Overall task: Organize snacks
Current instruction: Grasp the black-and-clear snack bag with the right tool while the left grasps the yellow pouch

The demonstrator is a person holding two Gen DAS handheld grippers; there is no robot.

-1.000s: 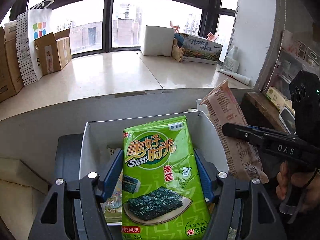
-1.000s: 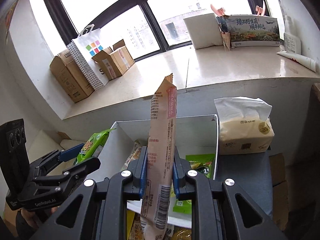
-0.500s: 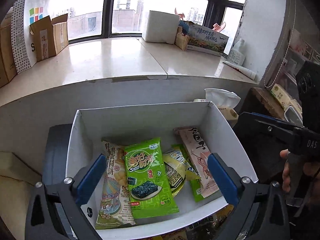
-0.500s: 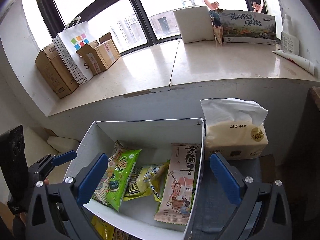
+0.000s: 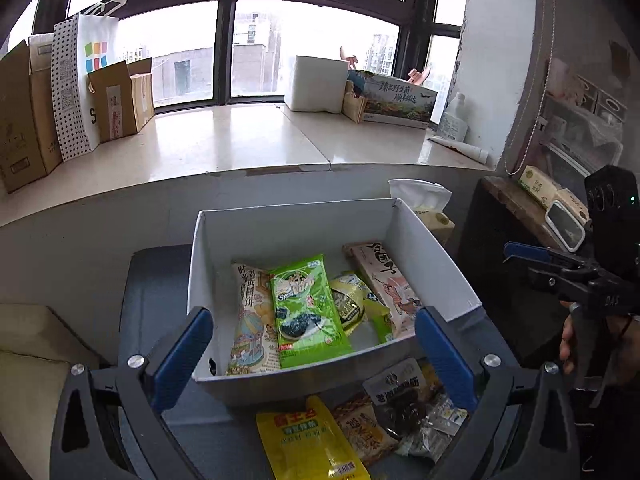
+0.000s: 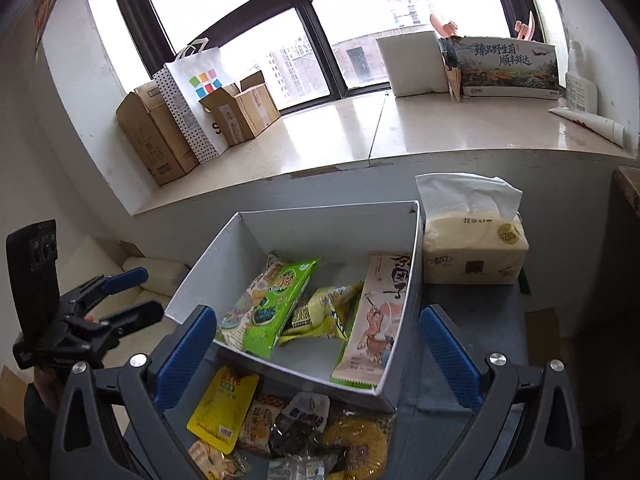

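While both grippers are hanging above the white box [image 5: 436, 248], the left gripper [image 5: 312, 354] and right gripper [image 6: 316, 354] are gaping wide, holding nothing. Inside the box a green seaweed pack [image 5: 306, 310], a yellow pouch [image 6: 320, 314] and a pink pack [image 6: 374, 314] are lying flat. Near the box, loose snacks [image 6: 288, 424] are sitting piled. A tissue pack [image 6: 474, 248] is standing just right of the box.

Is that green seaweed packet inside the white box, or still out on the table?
Inside. The green seaweed packet lies flat in the white box, overlapping a biscuit bag, with no claw touching it.
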